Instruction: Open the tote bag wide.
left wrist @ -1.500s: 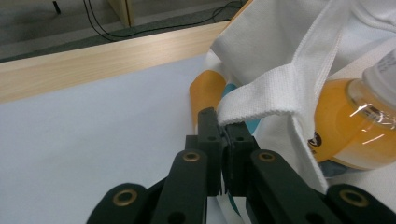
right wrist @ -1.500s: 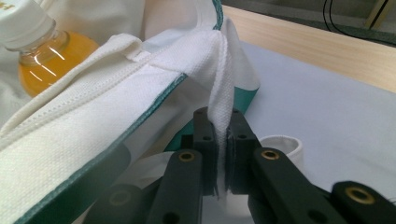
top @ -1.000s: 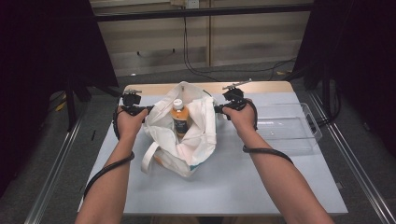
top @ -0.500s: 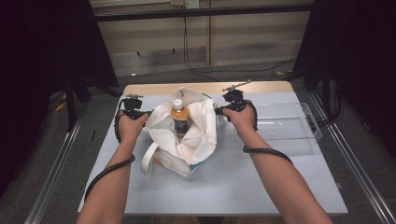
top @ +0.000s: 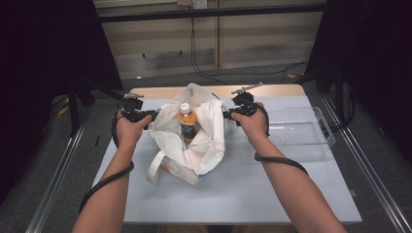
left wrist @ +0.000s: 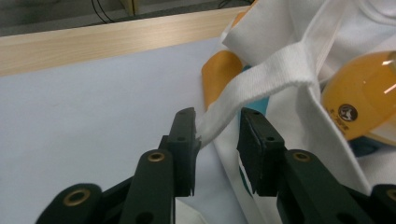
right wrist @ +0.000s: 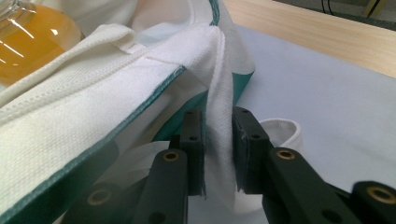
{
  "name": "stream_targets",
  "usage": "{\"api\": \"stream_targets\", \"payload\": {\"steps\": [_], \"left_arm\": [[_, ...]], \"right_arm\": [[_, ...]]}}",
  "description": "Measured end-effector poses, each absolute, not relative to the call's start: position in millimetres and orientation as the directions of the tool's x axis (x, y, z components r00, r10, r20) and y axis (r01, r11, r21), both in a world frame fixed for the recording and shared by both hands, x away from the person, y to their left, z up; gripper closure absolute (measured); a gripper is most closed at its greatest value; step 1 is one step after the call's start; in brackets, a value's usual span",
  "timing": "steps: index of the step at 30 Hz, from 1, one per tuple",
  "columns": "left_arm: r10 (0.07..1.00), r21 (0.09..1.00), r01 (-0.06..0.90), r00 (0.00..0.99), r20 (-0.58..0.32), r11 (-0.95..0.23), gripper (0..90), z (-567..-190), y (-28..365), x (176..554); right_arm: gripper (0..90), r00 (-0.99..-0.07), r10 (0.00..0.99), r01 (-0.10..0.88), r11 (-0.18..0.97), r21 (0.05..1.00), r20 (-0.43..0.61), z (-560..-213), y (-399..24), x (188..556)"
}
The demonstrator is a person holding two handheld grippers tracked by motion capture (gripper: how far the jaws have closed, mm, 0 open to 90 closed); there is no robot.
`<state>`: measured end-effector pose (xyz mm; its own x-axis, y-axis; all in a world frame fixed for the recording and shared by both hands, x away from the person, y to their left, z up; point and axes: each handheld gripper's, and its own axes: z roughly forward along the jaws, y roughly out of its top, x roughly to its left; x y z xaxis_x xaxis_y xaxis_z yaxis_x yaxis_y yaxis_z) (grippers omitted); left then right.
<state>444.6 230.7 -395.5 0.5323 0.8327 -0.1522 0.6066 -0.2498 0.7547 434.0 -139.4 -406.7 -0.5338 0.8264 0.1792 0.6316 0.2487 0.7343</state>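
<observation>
So the white tote bag sits mid-worktop, mouth up, with an orange drink bottle standing inside, and a clear plastic tray lies off to its right. The left claw has just been opening, with the bag's strap loose between its spread jaws. Same deal with the right claw: just been opening, bag edge hanging in the gap, so each hand's got its own side.
</observation>
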Motion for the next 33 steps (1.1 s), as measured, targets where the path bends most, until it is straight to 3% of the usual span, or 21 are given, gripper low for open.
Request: {"api": "stream_targets", "payload": {"steps": [9, 20, 33], "left_arm": [[0.828, 0.753, 0.617, 0.529, -0.184, -0.227, 58.7, -388.9, 234.3, 433.0], [0.827, 0.758, 0.606, 0.537, -0.165, -0.242, 57.9, -373.6, 237.3, 426.8], [0.832, 0.764, 0.603, 0.529, -0.167, -0.23, 57.7, -363.5, 235.0, 430.6]], "right_arm": [[62.3, -0.525, 0.833, 0.629, 0.243, 0.739, 0.173, -396.1, -143.7, 421.6], [54.5, -0.507, 0.842, 0.64, 0.223, 0.736, 0.186, -386.7, -145.8, 414.2], [54.5, -0.507, 0.846, 0.638, 0.239, 0.732, 0.165, -373.7, -145.4, 418.0]]}}
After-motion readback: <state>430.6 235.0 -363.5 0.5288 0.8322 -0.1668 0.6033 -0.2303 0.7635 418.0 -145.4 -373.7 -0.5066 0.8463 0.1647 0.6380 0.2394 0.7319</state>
